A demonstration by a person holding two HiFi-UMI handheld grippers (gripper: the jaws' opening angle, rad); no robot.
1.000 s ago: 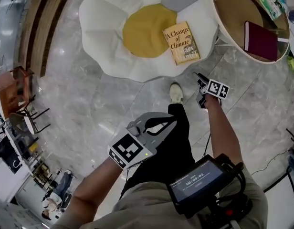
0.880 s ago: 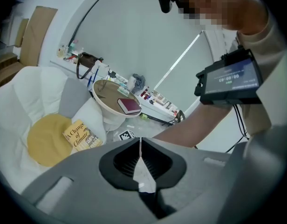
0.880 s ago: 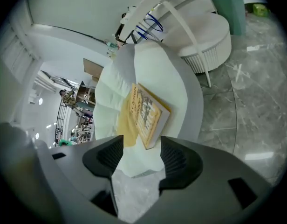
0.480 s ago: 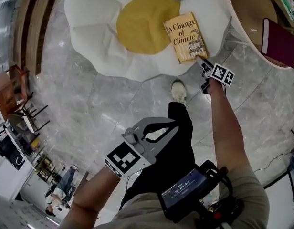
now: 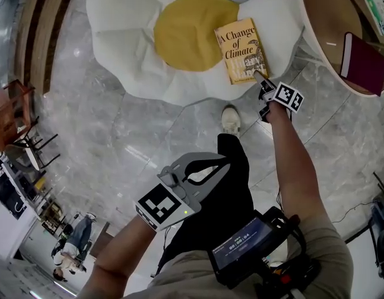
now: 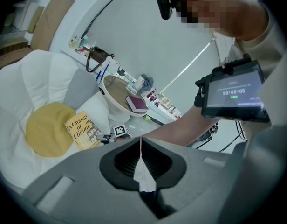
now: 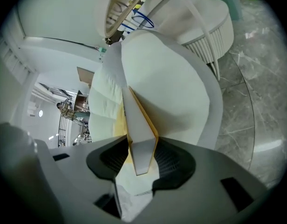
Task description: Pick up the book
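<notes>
The book (image 5: 242, 50), a yellow paperback titled "A Change of Climate", lies flat on a white petal-shaped floor seat (image 5: 123, 17), next to its round yellow cushion (image 5: 186, 30). My right gripper (image 5: 257, 75) reaches the book's near right corner. In the right gripper view the book (image 7: 140, 120) stands edge-on between the closing jaws of the right gripper (image 7: 141, 148), and its cover and pages fill the gap from pad to pad. My left gripper (image 5: 224, 161) hangs shut and empty over the person's dark trouser leg, far from the book (image 6: 83, 129).
A round wooden side table (image 5: 316, 48) stands right of the seat and carries a maroon book (image 5: 363, 64). The person's white shoe (image 5: 230, 119) rests on the grey marble floor just below the seat. A screen device (image 5: 242, 248) hangs at the chest.
My right gripper went forward and down from above the floor to the book's near corner, where it has stayed for the last half second. The left gripper stayed shut and sank slightly.
</notes>
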